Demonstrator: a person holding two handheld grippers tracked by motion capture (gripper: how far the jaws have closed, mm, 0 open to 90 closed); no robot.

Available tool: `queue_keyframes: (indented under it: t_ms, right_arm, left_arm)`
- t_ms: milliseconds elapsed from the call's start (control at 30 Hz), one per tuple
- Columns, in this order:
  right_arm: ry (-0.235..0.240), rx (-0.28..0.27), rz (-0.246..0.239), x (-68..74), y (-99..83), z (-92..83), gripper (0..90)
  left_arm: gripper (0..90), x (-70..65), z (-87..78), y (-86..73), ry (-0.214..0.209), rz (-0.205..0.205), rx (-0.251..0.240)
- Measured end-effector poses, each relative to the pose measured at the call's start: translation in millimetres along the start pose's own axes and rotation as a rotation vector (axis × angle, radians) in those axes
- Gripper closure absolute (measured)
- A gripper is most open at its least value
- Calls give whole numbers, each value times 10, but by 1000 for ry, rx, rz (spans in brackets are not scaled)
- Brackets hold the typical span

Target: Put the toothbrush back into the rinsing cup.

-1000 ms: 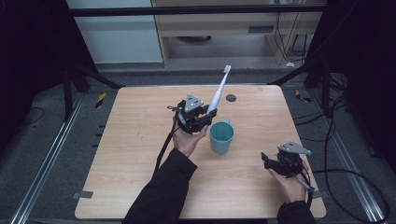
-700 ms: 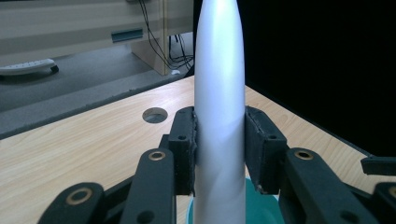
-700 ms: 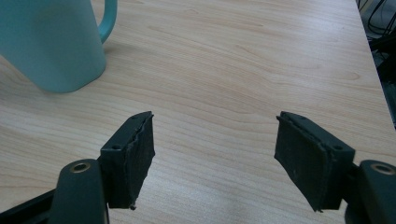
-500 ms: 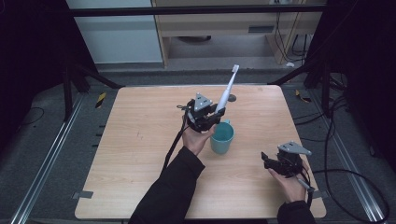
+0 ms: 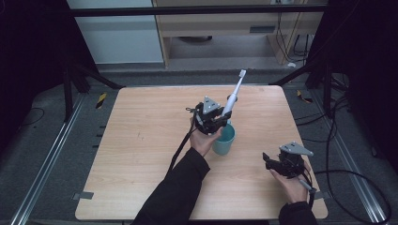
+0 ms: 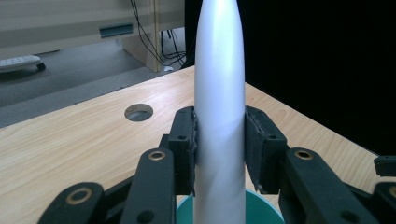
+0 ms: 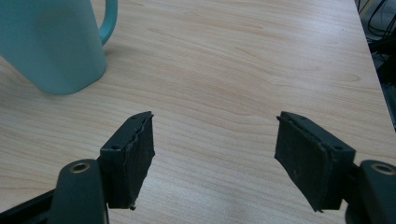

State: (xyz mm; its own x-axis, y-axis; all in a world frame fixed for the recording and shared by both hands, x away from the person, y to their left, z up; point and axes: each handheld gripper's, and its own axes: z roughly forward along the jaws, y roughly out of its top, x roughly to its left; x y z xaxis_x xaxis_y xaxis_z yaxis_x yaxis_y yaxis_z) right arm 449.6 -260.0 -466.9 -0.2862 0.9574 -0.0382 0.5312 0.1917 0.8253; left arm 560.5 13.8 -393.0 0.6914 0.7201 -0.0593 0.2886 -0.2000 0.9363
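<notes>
Light wood counter [image 5: 141,136], square-cornered, with a small round hole [image 5: 232,96] near its far edge. One thing stands on it: a teal cup [image 5: 224,140], upright, a little right of centre, handle toward the counter's far right side.

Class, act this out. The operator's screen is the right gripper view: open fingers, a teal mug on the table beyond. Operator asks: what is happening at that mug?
Observer: The left gripper holds a white toothbrush just above the mug.
Operator: How firm is the hold?
Observer: In the left gripper view, both fingers press the handle's sides.
Operator: Which end is up?
Observer: The brush head, tilted away from the person. I cannot tell if the lower end is inside the mug.
</notes>
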Motion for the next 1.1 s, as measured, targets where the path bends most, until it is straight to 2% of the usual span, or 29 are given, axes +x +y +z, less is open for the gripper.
queue_keyframes:
  t_ms: [467, 633, 967, 1100]
  right_arm:
    - [-1, 4, -7, 5, -1, 7, 282]
    - [-2, 5, -7, 7, -1, 6, 282]
    - [-4, 4, -12, 11, 0, 7, 282]
    - [-4, 5, -13, 7, 0, 6, 282]
  left_arm:
    - [658, 8, 58, -240, 10, -13, 20]
    - [657, -7, 67, -301, 24, -3, 31]
    - [656, -40, 102, -432, 17, -3, 54]
    - [656, -53, 84, -449, 13, -3, 46]
